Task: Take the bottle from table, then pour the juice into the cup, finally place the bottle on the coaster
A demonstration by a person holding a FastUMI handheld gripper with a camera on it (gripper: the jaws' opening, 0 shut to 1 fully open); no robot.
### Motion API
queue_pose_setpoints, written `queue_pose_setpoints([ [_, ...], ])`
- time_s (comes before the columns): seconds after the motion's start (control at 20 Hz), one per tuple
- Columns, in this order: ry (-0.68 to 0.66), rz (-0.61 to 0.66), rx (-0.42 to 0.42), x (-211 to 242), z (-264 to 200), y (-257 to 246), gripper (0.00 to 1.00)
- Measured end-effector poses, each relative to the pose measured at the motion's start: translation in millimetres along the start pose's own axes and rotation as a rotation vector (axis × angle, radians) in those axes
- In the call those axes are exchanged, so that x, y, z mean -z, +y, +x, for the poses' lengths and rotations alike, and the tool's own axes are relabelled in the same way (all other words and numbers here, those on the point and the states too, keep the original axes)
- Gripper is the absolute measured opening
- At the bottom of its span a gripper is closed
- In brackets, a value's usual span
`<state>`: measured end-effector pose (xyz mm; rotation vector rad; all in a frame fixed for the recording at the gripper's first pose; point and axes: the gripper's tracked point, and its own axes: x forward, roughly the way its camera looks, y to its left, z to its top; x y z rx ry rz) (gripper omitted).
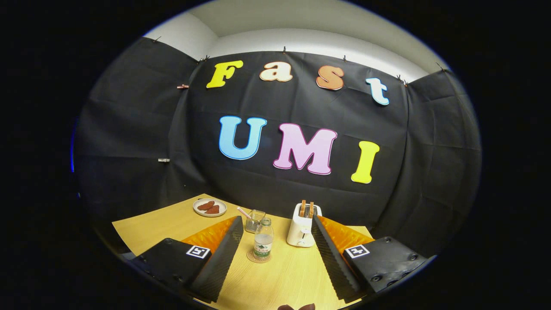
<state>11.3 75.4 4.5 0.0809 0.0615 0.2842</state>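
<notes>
A small clear plastic bottle with a green label stands upright on a round coaster on the wooden table. Just behind it, slightly left, is a clear glass cup with a pink straw. My gripper is open, raised above the near part of the table. The bottle stands between the two fingers, a little ahead of them and nearer the left one. Neither finger touches it.
A white toaster with two slices sticking up stands right of the bottle, close to the right finger. A white plate with brown food lies at the far left. The black cloth wall closes the back.
</notes>
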Motion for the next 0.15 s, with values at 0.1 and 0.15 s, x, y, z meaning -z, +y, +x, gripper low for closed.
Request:
queue_pose_setpoints([
  [0.1, 0.008, 0.011, 0.021, 2.8, -4.5, -5.3, 0.98],
  [0.15, 0.011, 0.014, 0.028, 4.5, -5.4, -7.7, 0.98],
])
